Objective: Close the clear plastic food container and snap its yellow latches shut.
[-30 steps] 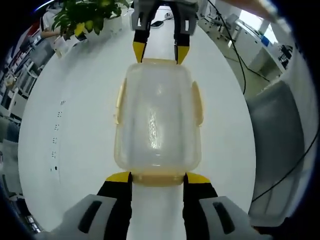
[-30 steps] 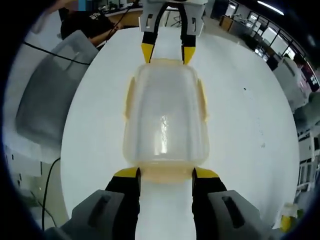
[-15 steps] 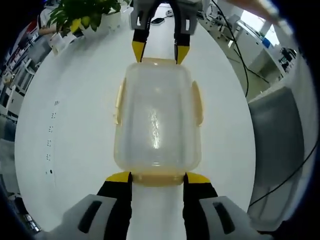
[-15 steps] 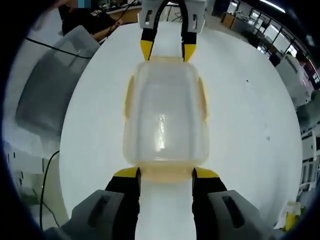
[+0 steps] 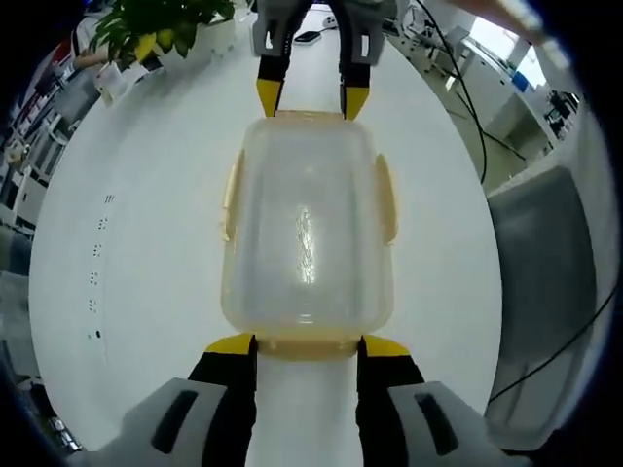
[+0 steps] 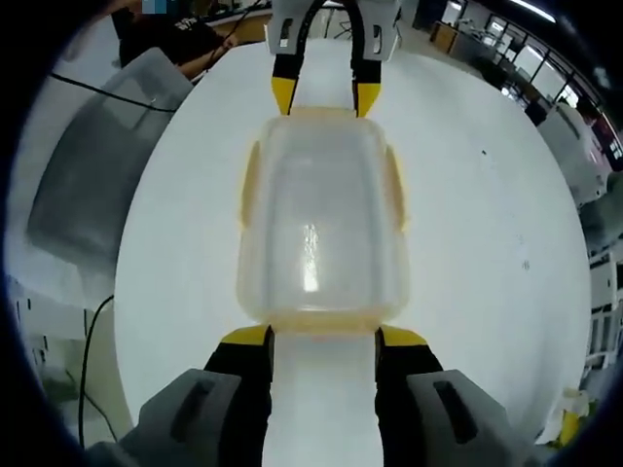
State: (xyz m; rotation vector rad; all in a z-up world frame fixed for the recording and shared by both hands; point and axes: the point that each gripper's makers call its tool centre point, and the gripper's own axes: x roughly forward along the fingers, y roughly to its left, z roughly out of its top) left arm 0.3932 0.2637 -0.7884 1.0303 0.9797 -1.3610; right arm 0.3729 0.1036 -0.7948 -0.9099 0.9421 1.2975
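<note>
A clear plastic food container (image 5: 307,224) with its lid on lies lengthwise on the white round table (image 5: 146,224). Yellow latches (image 5: 232,199) run along its long sides, seemingly standing out from the walls. My left gripper (image 5: 308,345) is open, its jaws flanking the yellow latch at the near end. At the far end the right gripper (image 5: 311,97) stands the same way. In the right gripper view the container (image 6: 316,224) lies between my open right gripper (image 6: 321,338) and the left gripper (image 6: 325,97) opposite. A side latch (image 6: 394,190) shows there too.
A potted plant (image 5: 161,29) stands at the table's far left edge. A grey chair (image 5: 540,263) is beside the table on the right, with black cables (image 5: 467,107) trailing past it. In the right gripper view the chair (image 6: 92,185) is at left and a person (image 6: 165,39) sits behind.
Almost nothing has moved. In the right gripper view the yellow latch at the near end now looks thinner. Both grippers keep their places at the container's ends.
</note>
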